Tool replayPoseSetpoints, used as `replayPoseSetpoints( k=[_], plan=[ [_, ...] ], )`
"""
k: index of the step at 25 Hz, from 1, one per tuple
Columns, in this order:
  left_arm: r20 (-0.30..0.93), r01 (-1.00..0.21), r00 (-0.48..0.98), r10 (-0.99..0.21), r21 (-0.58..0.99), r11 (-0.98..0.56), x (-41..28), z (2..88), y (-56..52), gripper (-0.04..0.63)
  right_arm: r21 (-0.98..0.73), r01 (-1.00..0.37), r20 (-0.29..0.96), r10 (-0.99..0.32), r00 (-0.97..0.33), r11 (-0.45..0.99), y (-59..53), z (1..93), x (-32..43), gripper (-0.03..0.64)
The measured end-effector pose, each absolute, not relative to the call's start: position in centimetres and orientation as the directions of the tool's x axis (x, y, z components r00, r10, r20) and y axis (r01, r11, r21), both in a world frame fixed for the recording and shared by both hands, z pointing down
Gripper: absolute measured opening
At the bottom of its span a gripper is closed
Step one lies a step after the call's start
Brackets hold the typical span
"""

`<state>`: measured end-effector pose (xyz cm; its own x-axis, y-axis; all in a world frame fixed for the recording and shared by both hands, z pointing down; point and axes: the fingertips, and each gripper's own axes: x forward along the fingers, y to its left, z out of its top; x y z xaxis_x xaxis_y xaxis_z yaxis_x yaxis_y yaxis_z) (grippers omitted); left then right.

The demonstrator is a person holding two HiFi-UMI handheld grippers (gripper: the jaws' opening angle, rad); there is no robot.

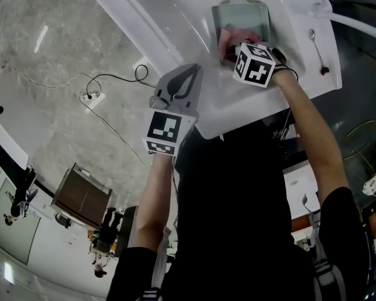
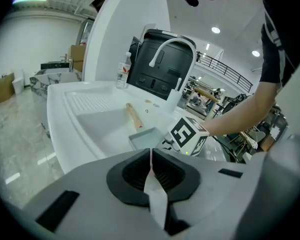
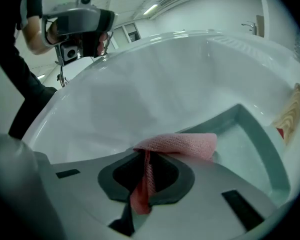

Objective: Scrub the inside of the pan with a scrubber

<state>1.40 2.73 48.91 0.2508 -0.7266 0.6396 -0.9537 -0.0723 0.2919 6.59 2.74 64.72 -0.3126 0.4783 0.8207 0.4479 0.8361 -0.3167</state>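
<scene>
Pan (image 1: 243, 19): square, grey, wooden handle; lies in the white sink (image 1: 175, 17), top centre of the head view.
Scrubber (image 3: 180, 144): pink mesh, pinched in the closed jaws of the right gripper (image 3: 147, 159), with its free end draped at the pan's near rim.
Left gripper (image 2: 151, 156): jaws pressed together on nothing, held clear of the pan.
Progress: scrubber is at the pan and scrubbing seems barely begun; how much is cleaned cannot be told.
Views: only the right gripper view shows the mesh between the jaws; only the left gripper view shows the faucet (image 2: 163, 44) and bottle (image 2: 122, 71).
</scene>
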Motion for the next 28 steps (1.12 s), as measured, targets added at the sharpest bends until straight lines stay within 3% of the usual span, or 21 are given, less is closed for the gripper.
replayPoseSetpoints(
  k=[11,28],
  plan=[
    [0.638,-0.961,0.258,-0.726,0.245,-0.126,1.6,48.9,2.4,0.04,-0.341,0.44,0.826,0.489,-0.282,0.83,2.7,65.6,6.9,0.048],
    [0.633,-0.951,0.286,-0.719,0.276,-0.136,1.6,49.5,0.5,0.04,-0.266,0.547,0.952,0.306,0.019,0.794,-0.9,67.0,12.3,0.044]
  ],
)
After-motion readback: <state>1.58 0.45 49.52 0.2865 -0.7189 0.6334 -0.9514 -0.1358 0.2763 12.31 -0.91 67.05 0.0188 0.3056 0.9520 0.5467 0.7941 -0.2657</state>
